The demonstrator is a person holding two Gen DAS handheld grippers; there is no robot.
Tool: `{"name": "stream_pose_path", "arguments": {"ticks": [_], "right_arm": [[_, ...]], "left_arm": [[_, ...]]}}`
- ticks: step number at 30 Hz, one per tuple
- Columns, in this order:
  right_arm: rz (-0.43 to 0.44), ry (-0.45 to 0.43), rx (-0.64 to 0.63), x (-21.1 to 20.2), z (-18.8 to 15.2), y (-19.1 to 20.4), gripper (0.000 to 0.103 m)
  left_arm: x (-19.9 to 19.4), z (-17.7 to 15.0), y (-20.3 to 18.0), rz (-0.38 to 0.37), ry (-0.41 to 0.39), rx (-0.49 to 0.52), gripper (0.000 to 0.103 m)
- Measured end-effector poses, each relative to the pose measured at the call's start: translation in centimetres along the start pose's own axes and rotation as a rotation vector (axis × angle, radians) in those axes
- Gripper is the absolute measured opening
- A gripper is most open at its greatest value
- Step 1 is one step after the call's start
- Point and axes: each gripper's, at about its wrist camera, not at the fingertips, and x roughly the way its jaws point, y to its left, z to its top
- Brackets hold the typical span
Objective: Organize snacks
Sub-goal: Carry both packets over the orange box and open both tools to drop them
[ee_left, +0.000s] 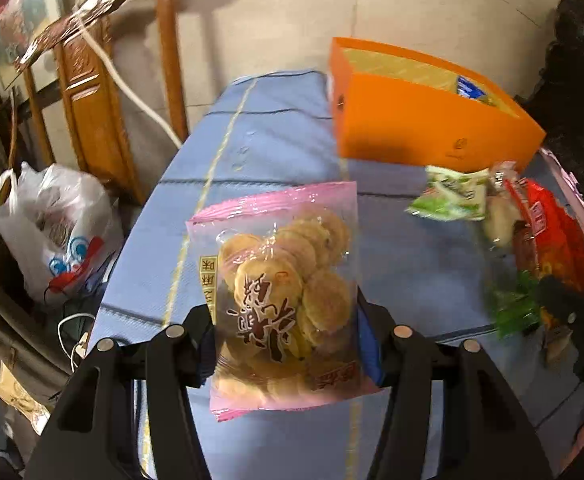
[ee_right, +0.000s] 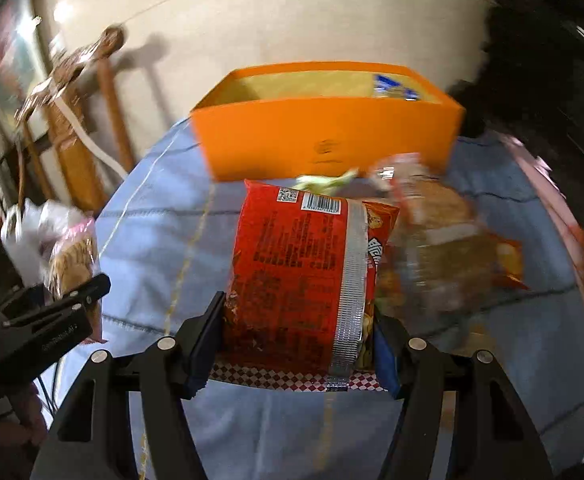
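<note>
Left gripper [ee_left: 286, 332] clamps a pink cookie bag [ee_left: 282, 296], its lower edge hidden; right gripper [ee_right: 299, 328] grasps a red snack bag [ee_right: 295, 280], both above the blue tablecloth [ee_left: 268, 140]. Blurred packets [ee_right: 443, 248] lie before the orange box [ee_right: 327, 136]

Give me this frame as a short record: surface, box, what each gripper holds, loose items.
surface: blue cloth
box: orange box, open top, at the cloth's far end, a blue packet inside
left gripper: shut on pink cookie bag
right gripper: shut on red snack bag
loose snacks: green packet and red packets piled in front of the box
off the cloth: white plastic bag, wooden chair
</note>
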Motion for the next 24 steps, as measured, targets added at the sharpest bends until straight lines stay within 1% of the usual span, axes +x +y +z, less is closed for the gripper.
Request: {"name": "stream_pose_path", "arguments": {"ticks": [4, 7, 11, 14, 17, 19, 21, 24], "right_arm": [[-0.042, -0.072, 0.046, -2.3, 2.4, -3.5, 0.065], [-0.051, -0.114, 0.051, -3.2, 4.6, -5.1, 0.065], [-0.064, -0.198, 0.071, -4.3, 8.8, -7.5, 0.065], [-0.062, -0.242, 0.064, -4.3, 11.6, -8.7, 0.065], [-0.032, -0.252, 0.072, -3.3, 14.5, -9.7, 0.065], [-0.036, -0.251, 0.068, -2.4, 16.0, -10.1, 0.065], [-0.033, -0.258, 0.062, -1.4, 17.4, -10.5, 0.065], [-0.019, -0.238, 0.059, 0.9, 19.6, -10.8, 0.065]], "left_arm": [[-1.4, 2.6, -3.0, -0.037, -0.038, 0.028, 0.054], [-2.1, 5.4, -5.4, -0.061, -0.08, 0.05, 0.054], [-2.5, 9.1, -8.0, -0.081, -0.123, 0.072, 0.054], [-2.5, 12.4, -10.0, -0.073, -0.157, 0.095, 0.054], [-2.3, 15.1, -11.2, -0.064, -0.18, 0.103, 0.054], [-2.1, 16.9, -11.7, -0.061, -0.193, 0.102, 0.054], [-1.5, 19.0, -12.3, -0.058, -0.204, 0.098, 0.054], [-0.1, 21.4, -12.4, -0.063, -0.205, 0.071, 0.054]]}}
